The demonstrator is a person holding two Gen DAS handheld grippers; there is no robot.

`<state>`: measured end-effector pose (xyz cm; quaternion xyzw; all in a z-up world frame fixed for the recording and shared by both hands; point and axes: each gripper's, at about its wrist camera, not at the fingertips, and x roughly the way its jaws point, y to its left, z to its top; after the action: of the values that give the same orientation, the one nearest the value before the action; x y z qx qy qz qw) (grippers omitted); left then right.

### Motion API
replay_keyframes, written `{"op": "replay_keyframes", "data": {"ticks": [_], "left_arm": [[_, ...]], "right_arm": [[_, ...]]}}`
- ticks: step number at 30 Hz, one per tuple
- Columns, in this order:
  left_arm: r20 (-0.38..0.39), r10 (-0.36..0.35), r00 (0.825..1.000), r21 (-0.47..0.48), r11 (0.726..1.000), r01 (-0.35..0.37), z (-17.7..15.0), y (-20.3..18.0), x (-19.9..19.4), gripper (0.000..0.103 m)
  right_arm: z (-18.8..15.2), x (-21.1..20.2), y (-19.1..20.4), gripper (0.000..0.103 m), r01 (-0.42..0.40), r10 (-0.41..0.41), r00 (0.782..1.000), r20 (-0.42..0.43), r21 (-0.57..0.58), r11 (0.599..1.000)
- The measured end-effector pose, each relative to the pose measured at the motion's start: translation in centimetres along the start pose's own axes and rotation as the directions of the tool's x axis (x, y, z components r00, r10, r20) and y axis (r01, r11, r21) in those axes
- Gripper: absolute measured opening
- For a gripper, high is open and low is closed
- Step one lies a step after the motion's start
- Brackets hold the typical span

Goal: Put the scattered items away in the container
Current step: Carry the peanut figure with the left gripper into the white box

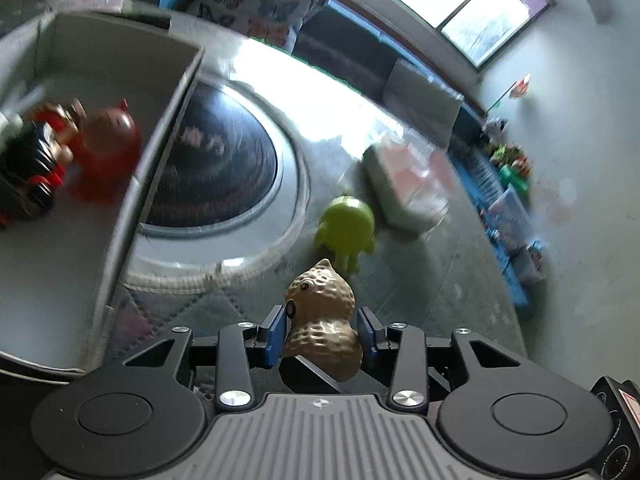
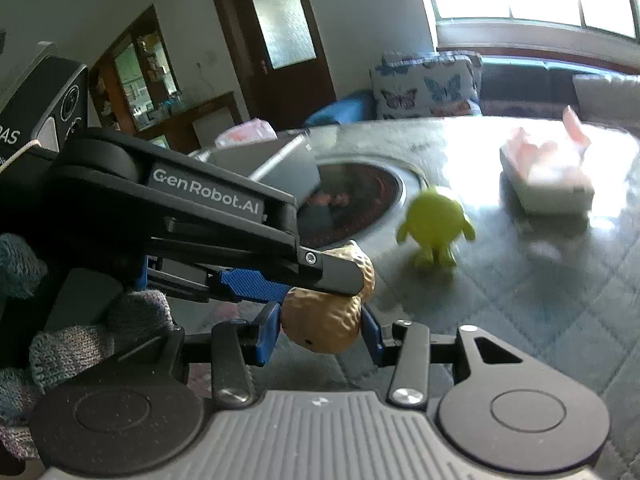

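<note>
A tan peanut-shaped toy (image 1: pixel 322 320) with eyes sits between the blue pads of my left gripper (image 1: pixel 325 330), which is shut on it above the table. In the right wrist view the same peanut toy (image 2: pixel 320 320) lies between the pads of my right gripper (image 2: pixel 322 332), with the left gripper's finger across its top. A green round figure (image 1: pixel 348 228) stands on the table just beyond, and shows in the right wrist view (image 2: pixel 436 228). The grey container (image 1: pixel 160 120) at left holds a red toy (image 1: pixel 106 152) and a dark toy car (image 1: pixel 32 176).
A tissue pack (image 1: pixel 404 184) lies beyond the green figure, and shows in the right wrist view (image 2: pixel 548 176). A round dark inset (image 1: pixel 224 168) fills the table's middle. A sofa with a butterfly cushion (image 2: pixel 424 84) stands behind.
</note>
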<state>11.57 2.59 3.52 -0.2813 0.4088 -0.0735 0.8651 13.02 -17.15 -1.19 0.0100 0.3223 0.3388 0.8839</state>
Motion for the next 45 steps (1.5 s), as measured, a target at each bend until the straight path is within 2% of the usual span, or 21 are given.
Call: {"op": "replay_keyframes", "data": {"ticks": [7,11,15,22,31,38,45], "left_arm": [[0.141,0.003,0.99,-0.038,0.999,0.002,1.4,1.6,-6.0,0.041],[0.216,0.057,0.975,-0.099,0.994,-0.036,2.1,4.1,-9.3,0.041],[0.247,0.129,0.96,-0.186,0.979,-0.084,2.5,7.3,-11.6,0.041],[0.251,0.214,0.944,-0.306,0.943,-0.132,2.7,12.5,-13.6,0.041],[0.223,0.244,0.944,-0.371,0.917,-0.149,3.3,15.3,-13.2,0.041],[0.205,0.256,0.945,-0.394,0.905,-0.16,2.9,16.3,-13.1,0.04],[0.201,0.253,0.946,-0.4,0.903,-0.157,2.6,16.4,-13.5,0.04]], "right_arm": [[3.0,-0.7,3.9,0.044,-0.056,0.065,0.995,0.072,-0.119,0.991],[4.6,0.7,7.0,0.044,-0.125,0.144,0.986,0.08,-0.201,0.972],[5.5,3.3,10.3,0.044,-0.214,0.235,0.971,0.052,-0.267,0.94],[6.2,8.1,14.4,0.044,-0.345,0.349,0.936,-0.043,-0.304,0.888],[6.5,11.7,15.4,0.044,-0.417,0.393,0.909,-0.138,-0.29,0.862],[6.2,13.1,15.7,0.044,-0.441,0.401,0.896,-0.189,-0.293,0.848],[6.0,13.6,15.9,0.044,-0.431,0.38,0.9,-0.212,-0.306,0.849]]}}
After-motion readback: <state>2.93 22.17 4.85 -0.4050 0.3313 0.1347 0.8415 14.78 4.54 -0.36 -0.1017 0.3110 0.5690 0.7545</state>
